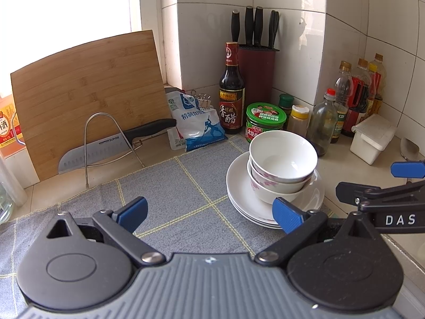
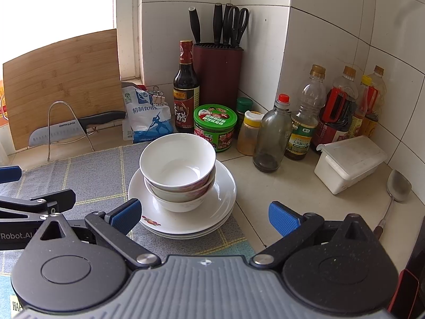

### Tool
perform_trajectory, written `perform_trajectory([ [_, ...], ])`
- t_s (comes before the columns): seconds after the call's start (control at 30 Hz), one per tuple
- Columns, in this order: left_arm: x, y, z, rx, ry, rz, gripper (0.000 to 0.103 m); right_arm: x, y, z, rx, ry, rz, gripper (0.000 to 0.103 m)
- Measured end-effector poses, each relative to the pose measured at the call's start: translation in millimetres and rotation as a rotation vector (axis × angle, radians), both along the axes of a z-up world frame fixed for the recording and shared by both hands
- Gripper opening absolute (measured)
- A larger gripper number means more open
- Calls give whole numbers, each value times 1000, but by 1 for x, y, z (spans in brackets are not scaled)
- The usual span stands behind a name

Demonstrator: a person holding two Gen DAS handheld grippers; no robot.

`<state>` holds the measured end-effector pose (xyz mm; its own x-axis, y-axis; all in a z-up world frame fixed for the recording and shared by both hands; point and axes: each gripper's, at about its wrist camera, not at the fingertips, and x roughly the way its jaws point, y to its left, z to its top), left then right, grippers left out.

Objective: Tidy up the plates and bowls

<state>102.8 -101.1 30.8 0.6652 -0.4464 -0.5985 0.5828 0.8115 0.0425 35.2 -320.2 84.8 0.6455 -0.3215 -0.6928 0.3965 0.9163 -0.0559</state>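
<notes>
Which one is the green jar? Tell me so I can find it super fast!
Look at the dark red knife block in the tiled corner. Just in front of it, behind the stacked bowls, sits the green jar. It is short and wide with a bright green lid, unlike the tall bottles around it.

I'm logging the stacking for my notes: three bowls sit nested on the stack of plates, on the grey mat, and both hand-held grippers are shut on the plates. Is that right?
Not quite. Both wrist views show the left hand-held gripper and the right hand-held gripper open, holding nothing. The rest stands: three bowls nested on the plates, on the mat.
</notes>
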Motion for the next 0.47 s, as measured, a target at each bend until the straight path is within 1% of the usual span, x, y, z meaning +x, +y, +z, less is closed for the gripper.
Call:
perform_trajectory([
  [0.47, 0, 0, 0, 1, 2, 2, 100, 0, 1, 1, -7, 1, 0, 103],
])
